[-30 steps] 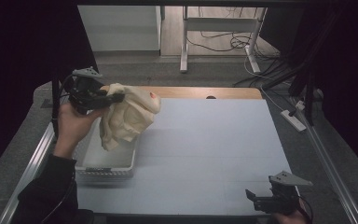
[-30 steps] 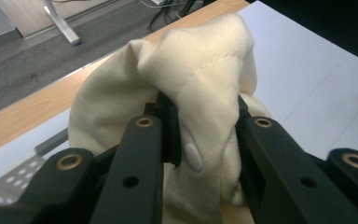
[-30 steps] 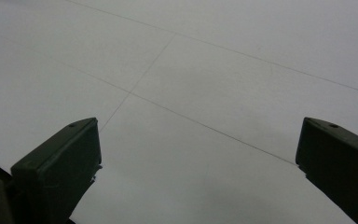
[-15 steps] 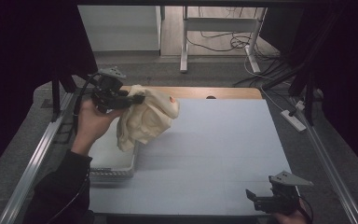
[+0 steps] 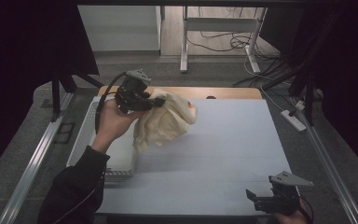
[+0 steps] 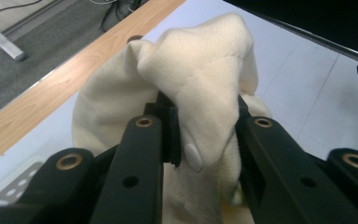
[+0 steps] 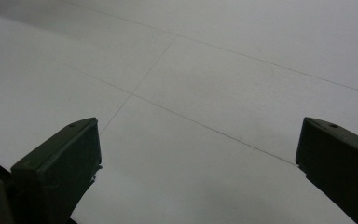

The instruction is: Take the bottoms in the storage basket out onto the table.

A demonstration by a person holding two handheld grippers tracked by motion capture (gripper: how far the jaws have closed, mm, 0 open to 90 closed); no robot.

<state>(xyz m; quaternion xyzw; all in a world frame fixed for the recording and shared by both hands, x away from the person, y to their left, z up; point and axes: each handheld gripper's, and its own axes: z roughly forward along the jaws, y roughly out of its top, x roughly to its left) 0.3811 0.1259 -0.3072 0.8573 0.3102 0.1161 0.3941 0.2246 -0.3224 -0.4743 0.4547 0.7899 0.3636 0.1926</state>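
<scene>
Desk middle and right half: we see the white desk top (image 5: 223, 154) bare from its middle to the right edge, open to a hand from any side.
Left edge: we find the perforated metal tray (image 5: 86, 140) lying along it, its rim a low step.
Above the tray's right rim: we see the cream cloth (image 5: 165, 123) hanging from the left gripper (image 5: 142, 100), blocking the way between tray and desk middle.
Near right corner: we see the right gripper (image 5: 254, 198) low over the desk, jaws wide apart, bare white surface (image 7: 200, 93) ahead.
Far edge: we see a bare wooden strip (image 5: 223, 92).
</scene>
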